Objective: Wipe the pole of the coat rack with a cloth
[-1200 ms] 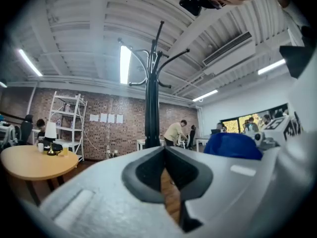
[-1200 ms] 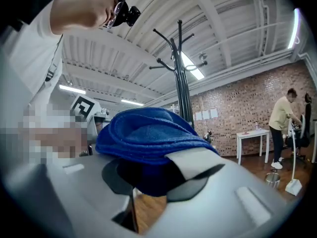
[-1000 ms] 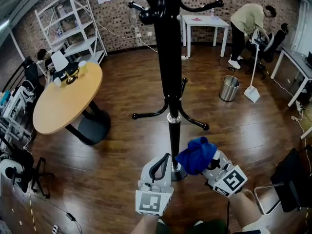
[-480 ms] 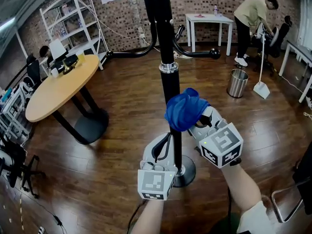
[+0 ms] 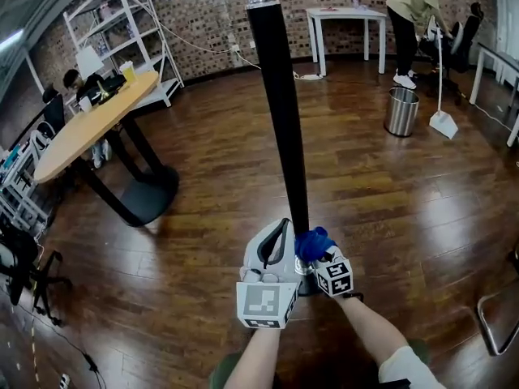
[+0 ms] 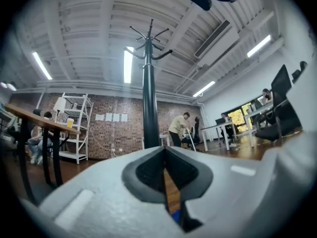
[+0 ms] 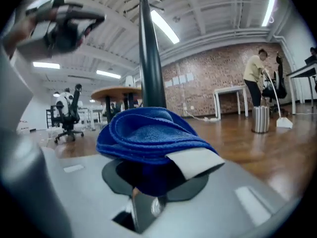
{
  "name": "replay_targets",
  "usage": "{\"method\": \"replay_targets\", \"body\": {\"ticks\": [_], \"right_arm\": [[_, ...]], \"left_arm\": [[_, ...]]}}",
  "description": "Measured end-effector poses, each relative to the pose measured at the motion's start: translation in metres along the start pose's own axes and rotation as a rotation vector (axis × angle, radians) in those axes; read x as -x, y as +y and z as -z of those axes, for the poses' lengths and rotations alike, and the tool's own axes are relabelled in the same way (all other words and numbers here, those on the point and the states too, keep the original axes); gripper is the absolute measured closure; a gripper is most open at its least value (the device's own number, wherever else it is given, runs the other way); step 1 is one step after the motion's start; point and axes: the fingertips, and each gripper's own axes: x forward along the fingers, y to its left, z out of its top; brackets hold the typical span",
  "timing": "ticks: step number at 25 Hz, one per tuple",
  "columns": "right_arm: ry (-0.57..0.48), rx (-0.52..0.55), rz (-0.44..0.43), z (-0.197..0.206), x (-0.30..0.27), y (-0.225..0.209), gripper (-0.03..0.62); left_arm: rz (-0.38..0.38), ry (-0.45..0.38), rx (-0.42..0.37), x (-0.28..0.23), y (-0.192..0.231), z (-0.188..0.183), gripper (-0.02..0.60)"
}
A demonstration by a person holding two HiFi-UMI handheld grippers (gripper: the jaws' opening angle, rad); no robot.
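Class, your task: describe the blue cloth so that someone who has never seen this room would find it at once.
Start at the tall black coat rack pole rising from the dark wooden floor and follow it down to its foot. There the right gripper is shut on a folded blue cloth beside the pole, the only bright blue thing there.
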Motion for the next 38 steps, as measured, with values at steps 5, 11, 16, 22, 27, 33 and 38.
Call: {"method": "replay_targets", "body": {"ticks": [5, 11, 16, 22, 27, 33, 38], "right_arm": [[0.191, -0.133, 0.089, 0.132, -0.002, -0.015, 0.487], [-0.069, 0.087, 0.171, -0.120, 0.025, 0.031, 0.487], [-0.405, 0.223, 0.106, -0.398, 0.093, 0.096, 0.471], [-0.596, 0.329, 0.108, -0.577, 0.138, 0.147, 0.471], [-0.508, 0.344, 0.125, -0.544, 0.108, 0.144, 0.473], [-0.317, 0.281, 0.146, -0.275, 0.022, 0.106, 0.474], [0.234, 0.311, 0.164, 0.059, -0.058, 0.063, 0.483]], "left_arm": [[0.007, 0.021, 0.000, 0.003, -0.005, 0.028, 0.580], [0.013, -0.024, -0.063, 0.016, 0.026, 0.009, 0.580], [-0.025, 0.018, -0.116, 0.024, 0.065, 0.001, 0.580], [0.047, -0.007, -0.024, 0.022, 0.064, 0.016, 0.580], [0.030, -0.002, 0.001, 0.027, 0.074, 0.014, 0.580], [-0.012, -0.027, 0.026, 0.031, 0.084, 0.010, 0.580], [-0.001, -0.016, 0.039, 0.035, 0.069, -0.003, 0.580]]}}
